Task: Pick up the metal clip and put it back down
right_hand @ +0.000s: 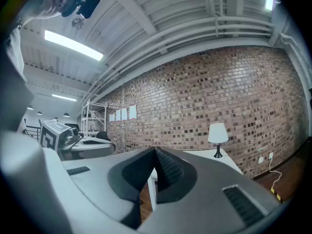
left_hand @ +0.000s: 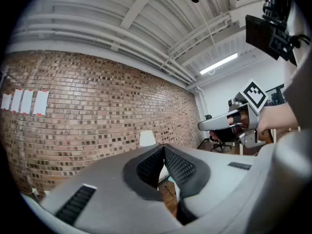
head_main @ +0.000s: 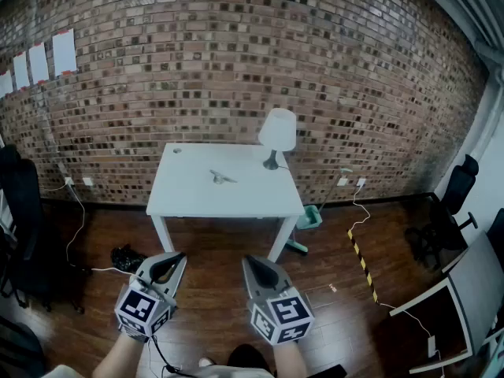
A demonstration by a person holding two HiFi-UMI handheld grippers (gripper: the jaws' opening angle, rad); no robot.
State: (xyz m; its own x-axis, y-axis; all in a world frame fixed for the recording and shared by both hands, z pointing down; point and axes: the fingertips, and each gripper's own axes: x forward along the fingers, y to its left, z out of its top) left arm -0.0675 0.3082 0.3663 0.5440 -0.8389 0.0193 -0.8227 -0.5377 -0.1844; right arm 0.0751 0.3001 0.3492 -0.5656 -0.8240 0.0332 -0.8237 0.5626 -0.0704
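The metal clip (head_main: pixel 222 178) lies small and silvery near the middle of a white table (head_main: pixel 189 199) that stands against the brick wall, well ahead of me. Both grippers hang low over the wooden floor, short of the table. The left gripper (head_main: pixel 175 258) (left_hand: pixel 163 147) is shut with its tips together and nothing between them. The right gripper (head_main: pixel 250 260) (right_hand: pixel 155 151) is shut and empty too. In each gripper view the clip is hidden behind the jaws.
A white lamp (head_main: pixel 277 132) (right_hand: pixel 217 133) stands at the table's back right corner. Black chairs stand at the left (head_main: pixel 20 211) and right (head_main: pixel 457 195). A white desk (head_main: pixel 465 290) juts in at lower right. A green dustpan (head_main: pixel 309 219) and a striped cable (head_main: pixel 362 258) lie on the floor.
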